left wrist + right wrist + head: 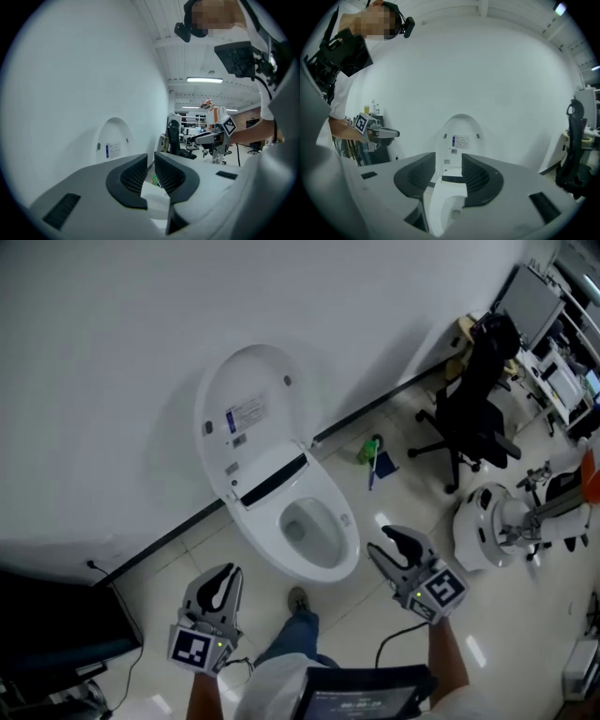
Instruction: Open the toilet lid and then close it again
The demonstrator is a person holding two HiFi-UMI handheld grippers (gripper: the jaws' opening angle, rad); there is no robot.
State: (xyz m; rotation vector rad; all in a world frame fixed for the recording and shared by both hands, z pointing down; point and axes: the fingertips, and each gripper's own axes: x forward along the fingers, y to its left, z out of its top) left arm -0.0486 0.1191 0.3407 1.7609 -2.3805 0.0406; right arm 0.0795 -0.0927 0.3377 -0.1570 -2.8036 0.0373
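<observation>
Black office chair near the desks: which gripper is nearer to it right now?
Right. The right gripper hovers on the side of the white toilet bowl that faces the black office chair; the left gripper is across the bowl, farther off.

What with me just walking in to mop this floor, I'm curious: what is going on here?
A person stands facing a white toilet with a gripper in each hand. The lid is up and rests against the wall, so the bowl is uncovered; it has not yet been closed. The left gripper and the right gripper both hang short of the toilet, touching nothing, with jaws apart and empty.
</observation>
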